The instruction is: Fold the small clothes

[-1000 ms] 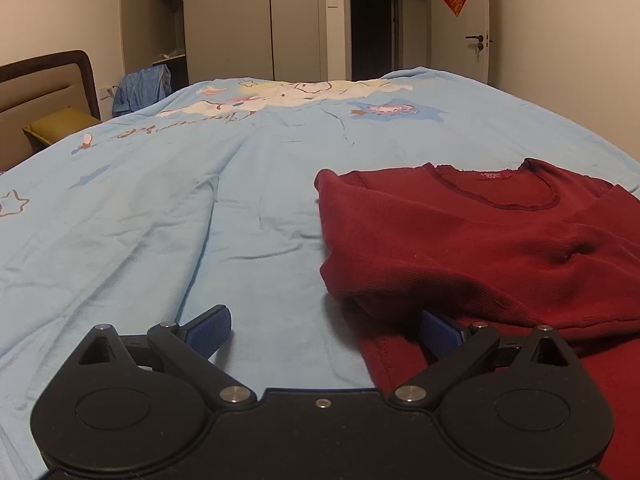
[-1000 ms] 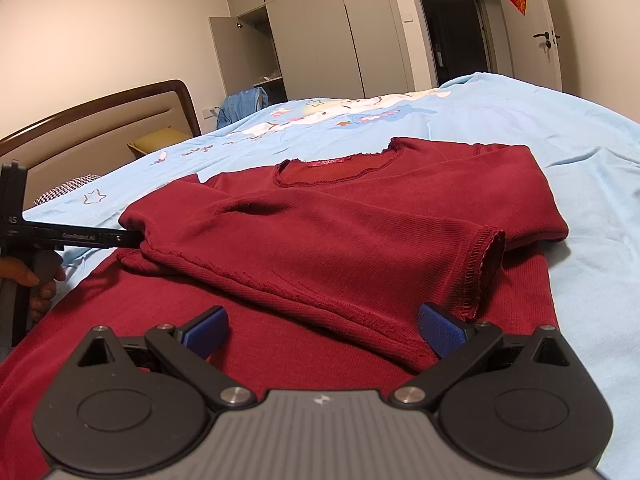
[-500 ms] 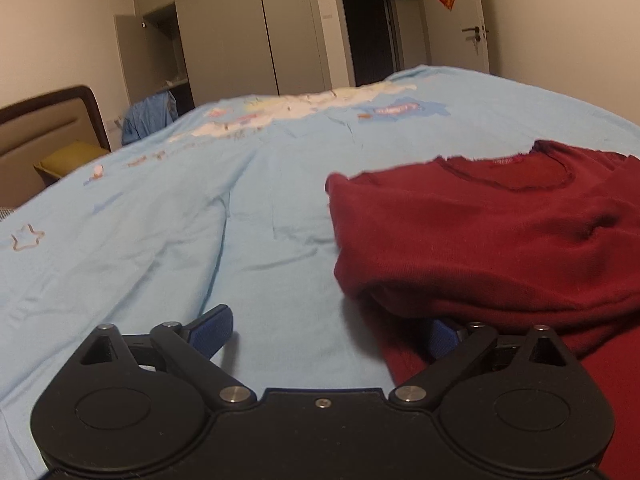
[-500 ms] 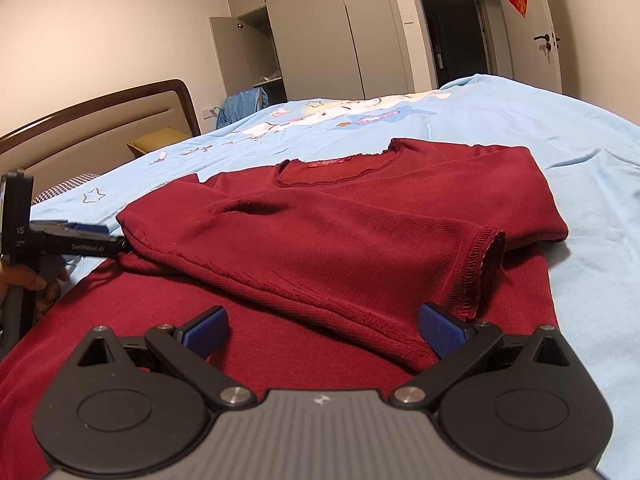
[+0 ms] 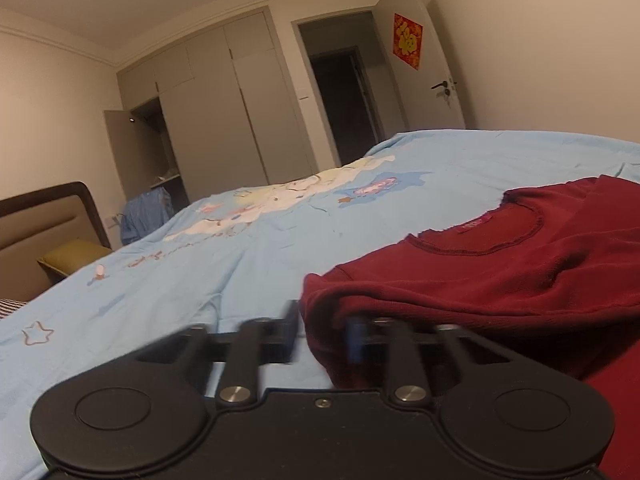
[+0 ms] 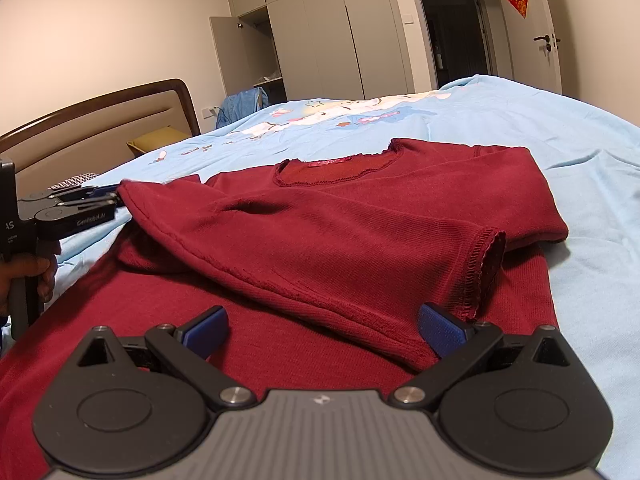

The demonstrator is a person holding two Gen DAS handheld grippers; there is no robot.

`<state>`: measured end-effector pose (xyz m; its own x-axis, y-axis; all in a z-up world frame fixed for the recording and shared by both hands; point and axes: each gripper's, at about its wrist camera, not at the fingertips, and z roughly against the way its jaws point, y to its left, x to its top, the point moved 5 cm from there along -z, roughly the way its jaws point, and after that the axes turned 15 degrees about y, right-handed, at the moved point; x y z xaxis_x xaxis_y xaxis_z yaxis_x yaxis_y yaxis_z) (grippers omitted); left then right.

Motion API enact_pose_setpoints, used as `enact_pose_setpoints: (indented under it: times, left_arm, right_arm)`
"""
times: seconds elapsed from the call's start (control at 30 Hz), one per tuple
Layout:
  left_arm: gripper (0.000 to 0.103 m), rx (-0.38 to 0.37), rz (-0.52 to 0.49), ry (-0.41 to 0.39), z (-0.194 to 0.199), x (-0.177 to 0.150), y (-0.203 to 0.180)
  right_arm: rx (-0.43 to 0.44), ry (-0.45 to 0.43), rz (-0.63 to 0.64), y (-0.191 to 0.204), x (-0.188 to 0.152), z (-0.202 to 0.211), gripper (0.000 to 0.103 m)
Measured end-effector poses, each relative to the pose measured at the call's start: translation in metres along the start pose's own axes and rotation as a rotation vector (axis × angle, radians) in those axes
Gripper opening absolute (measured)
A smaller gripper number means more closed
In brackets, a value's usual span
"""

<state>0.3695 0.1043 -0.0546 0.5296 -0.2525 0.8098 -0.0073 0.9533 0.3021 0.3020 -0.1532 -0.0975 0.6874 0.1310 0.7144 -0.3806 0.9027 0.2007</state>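
The left claw [image 5: 322, 334] pinches the red shirt's [image 6: 360, 232] folded left edge, while the right claw [image 6: 322, 330] gapes empty over its hem.

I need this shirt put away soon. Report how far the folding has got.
Done: one sleeve lies folded across the red shirt. In hand: the left hand-held gripper is at the fold's left edge; grip unclear. Left: the lower body remains unfolded, and the right hand-held gripper is open above it.
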Motion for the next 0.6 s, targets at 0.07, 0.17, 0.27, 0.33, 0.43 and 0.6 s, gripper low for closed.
enact_pose_setpoints:
  times: [0.07, 0.17, 0.27, 0.33, 0.43, 0.6]
  left_arm:
    - [0.011, 0.004, 0.038, 0.012, 0.000, 0.001, 0.004]
    - [0.010, 0.000, 0.107, 0.052, -0.003, -0.003, 0.013]
    - [0.010, -0.001, 0.170, 0.102, -0.006, -0.011, 0.020]
    - [0.009, -0.005, 0.200, 0.144, -0.010, -0.018, 0.022]
    - [0.009, -0.023, 0.233, 0.193, -0.016, -0.027, 0.024]
    - [0.012, -0.075, 0.237, 0.219, -0.018, -0.029, 0.025]
  right_arm:
    - [0.000, 0.000, 0.000, 0.000, 0.000, 0.000, 0.103]
    - [0.000, 0.000, 0.000, 0.000, 0.000, 0.000, 0.103]
    - [-0.001, 0.000, 0.001, 0.000, 0.000, 0.000, 0.103]
    - [-0.001, 0.000, 0.001, 0.000, 0.000, 0.000, 0.103]
    - [-0.001, 0.000, 0.000, 0.000, 0.000, 0.000, 0.103]
    - [-0.002, 0.000, 0.001, 0.000, 0.000, 0.000, 0.103]
